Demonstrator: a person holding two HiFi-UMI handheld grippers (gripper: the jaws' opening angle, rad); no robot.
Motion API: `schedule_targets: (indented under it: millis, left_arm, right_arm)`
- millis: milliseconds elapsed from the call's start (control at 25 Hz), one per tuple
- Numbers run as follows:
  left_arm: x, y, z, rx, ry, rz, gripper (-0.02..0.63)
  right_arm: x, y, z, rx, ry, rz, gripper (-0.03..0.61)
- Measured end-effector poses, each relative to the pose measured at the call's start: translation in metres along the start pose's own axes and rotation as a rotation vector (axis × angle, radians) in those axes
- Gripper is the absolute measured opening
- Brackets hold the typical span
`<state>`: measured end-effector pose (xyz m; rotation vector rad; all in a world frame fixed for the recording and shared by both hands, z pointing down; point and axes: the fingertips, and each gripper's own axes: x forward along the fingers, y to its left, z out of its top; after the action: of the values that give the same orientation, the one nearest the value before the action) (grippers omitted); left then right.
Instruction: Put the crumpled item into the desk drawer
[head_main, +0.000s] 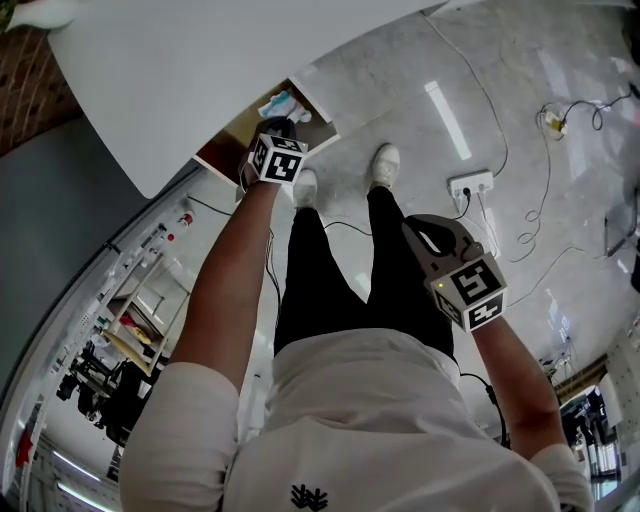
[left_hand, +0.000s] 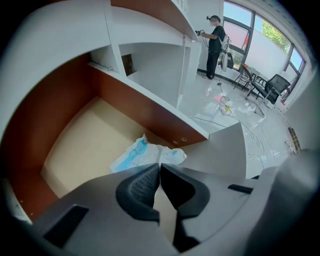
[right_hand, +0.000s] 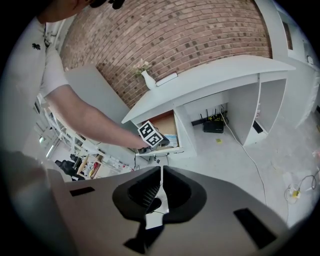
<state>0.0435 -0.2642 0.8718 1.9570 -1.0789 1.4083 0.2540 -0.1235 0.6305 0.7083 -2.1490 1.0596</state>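
Lying on the floor of the open drawer (left_hand: 75, 150), the crumpled paper (left_hand: 145, 154) is untouched by my left gripper (left_hand: 160, 166), poised just above, jaws together and empty. My right gripper (right_hand: 161, 171), likewise closed on nothing, hangs well back from the desk (right_hand: 210, 75), seemingly unneeded.

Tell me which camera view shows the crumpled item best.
Left gripper view: the crumpled item lies plainly on the drawer floor, just beyond the shut left gripper. The head view shows only a small patch past that gripper; the right gripper view, a distant bluish sliver.
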Motion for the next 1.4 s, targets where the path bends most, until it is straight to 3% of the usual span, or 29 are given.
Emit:
schedule_targets:
  millis: [720, 1000, 1400]
  left_arm:
    - [0.002, 0.002, -0.008, 0.007, 0.118, -0.028, 0.028]
    - [-0.027, 0.004, -0.003, 0.018, 0.111, -0.022, 0.028]
    - [-0.106, -0.01, 0.003, -0.083, 0.039, -0.053, 0.028]
  right_arm:
    - [0.006, -0.006, 0.012, 0.022, -0.018, 0.004, 0.04]
    - [-0.003, 0.001, 0.023, -0.001, -0.041, 0.006, 0.04]
    - [-0.027, 0.017, 0.053, -0.089, -0.061, 0.009, 0.038]
